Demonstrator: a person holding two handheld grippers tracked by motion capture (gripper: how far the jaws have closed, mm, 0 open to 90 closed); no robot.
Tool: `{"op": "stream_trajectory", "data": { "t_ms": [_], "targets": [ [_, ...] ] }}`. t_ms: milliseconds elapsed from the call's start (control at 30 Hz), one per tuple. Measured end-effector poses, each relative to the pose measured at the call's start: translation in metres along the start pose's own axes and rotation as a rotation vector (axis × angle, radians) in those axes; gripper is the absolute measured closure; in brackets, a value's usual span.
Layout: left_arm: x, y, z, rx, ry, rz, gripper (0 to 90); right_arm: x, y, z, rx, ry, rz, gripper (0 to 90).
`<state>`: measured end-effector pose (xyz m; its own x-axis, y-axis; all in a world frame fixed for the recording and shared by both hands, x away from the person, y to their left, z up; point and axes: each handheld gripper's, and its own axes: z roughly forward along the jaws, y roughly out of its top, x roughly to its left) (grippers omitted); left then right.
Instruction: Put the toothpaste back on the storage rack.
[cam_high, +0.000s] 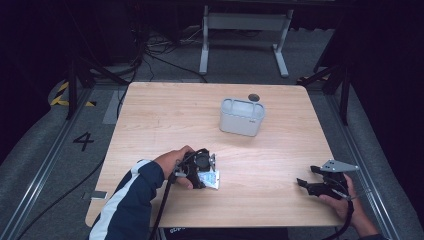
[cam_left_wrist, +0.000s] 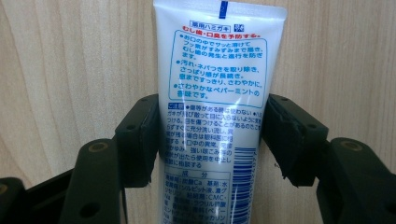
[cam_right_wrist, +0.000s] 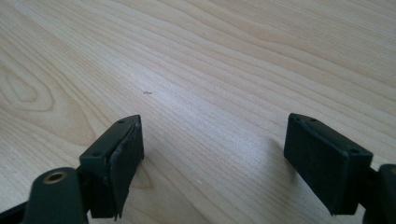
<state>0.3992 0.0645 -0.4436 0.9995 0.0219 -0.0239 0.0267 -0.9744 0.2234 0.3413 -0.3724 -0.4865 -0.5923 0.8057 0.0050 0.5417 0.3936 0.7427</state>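
Wooden table (cam_high: 280, 155), grey bin (cam_high: 242, 116) far of centre, left gripper (cam_high: 206, 176) near left pointing down, pads pinching both sides of tube (cam_left_wrist: 212, 112) lying flat on table, right gripper (cam_high: 306, 184) near right, jaws spread over bare wood

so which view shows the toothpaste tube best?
Left gripper view: the toothpaste tube lies on the wood between the left gripper's jaws, its print legible. In the high view the tube is a small white patch under that gripper.
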Motion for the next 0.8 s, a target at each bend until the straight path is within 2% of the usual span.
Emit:
{"op": "stream_trajectory", "data": {
  "t_ms": [200,233,267,467,500,533,600,700,733,800],
  "targets": [
    [0.0,-0.001,-0.001,-0.003,0.004,-0.009,43.3,0.0,0.0,0.0,-0.001,-0.003,0.002,20.3],
    [0.0,-0.004,-0.001,-0.027,0.012,-0.021,44.8,0.0,0.0,0.0,-0.001,-0.004,0.002,20.4],
    [0.0,-0.004,-0.001,-0.027,0.012,-0.021,46.0,0.0,0.0,0.0,0.0,-0.003,0.002,20.4],
    [-0.002,-0.014,-0.004,-0.111,0.051,-0.099,56.1,0.0,0.0,0.0,-0.002,-0.004,0.002,20.3],
    [-0.002,-0.014,-0.004,-0.111,0.051,-0.099,57.8,0.0,0.0,0.0,-0.002,-0.004,0.002,20.3],
    [-0.002,-0.018,-0.007,-0.15,0.071,-0.129,58.9,0.0,0.0,0.0,-0.002,-0.008,0.007,20.2],
    [-0.002,-0.021,-0.009,-0.184,0.089,-0.151,60.5,0.0,0.0,0.0,-0.002,-0.008,0.007,20.2],
    [-0.002,-0.025,-0.013,-0.205,0.114,-0.162,62.0,-0.001,0.0,0.0,-0.001,-0.008,0.007,20.1],
    [-0.002,-0.029,-0.017,-0.227,0.132,-0.174,62.7,-0.001,0.0,0.0,-0.001,-0.008,0.007,20.1],
    [0.0,-0.035,-0.021,-0.27,0.139,-0.195,63.3,-0.001,0.0,0.0,-0.002,-0.009,0.007,20.1]
  ]
}}
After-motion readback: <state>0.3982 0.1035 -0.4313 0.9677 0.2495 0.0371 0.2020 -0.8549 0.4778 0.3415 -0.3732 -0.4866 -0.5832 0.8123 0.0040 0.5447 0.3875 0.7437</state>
